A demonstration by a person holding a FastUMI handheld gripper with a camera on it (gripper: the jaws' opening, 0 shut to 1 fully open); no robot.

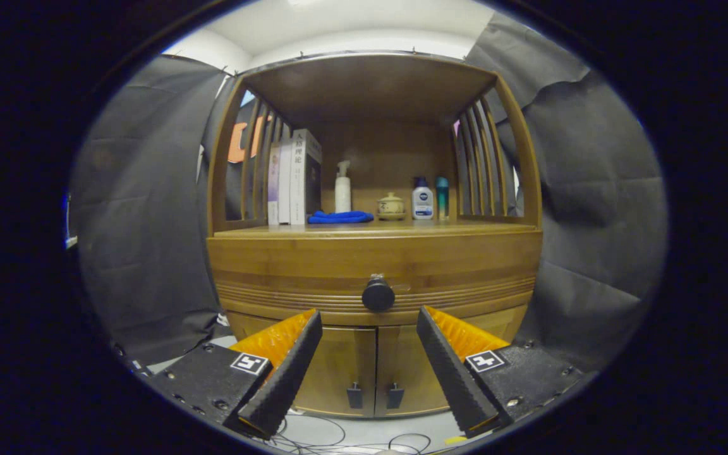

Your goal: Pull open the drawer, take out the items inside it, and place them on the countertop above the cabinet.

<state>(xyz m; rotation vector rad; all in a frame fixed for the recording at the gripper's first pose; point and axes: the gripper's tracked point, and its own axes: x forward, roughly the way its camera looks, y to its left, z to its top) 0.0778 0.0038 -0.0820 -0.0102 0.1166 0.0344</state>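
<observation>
A wooden cabinet faces me with its drawer [313, 268] closed flush. A round black knob [378, 294] sits at the middle of the drawer front. My gripper [369, 319] is open, its two orange-and-black fingers [288, 360] spread wide just below and in front of the knob, touching nothing. The knob lies a little beyond and above the gap between the fingertips. The countertop [465, 229] runs along above the drawer. What is inside the drawer is hidden.
On the countertop stand books [294, 177], a white pump bottle [342, 186], a blue cloth [340, 217], a small teapot [391, 206], a white bottle [422, 199] and a teal bottle [442, 198]. Two lower doors [373, 373] sit under the drawer. Cables [339, 436] lie on the floor.
</observation>
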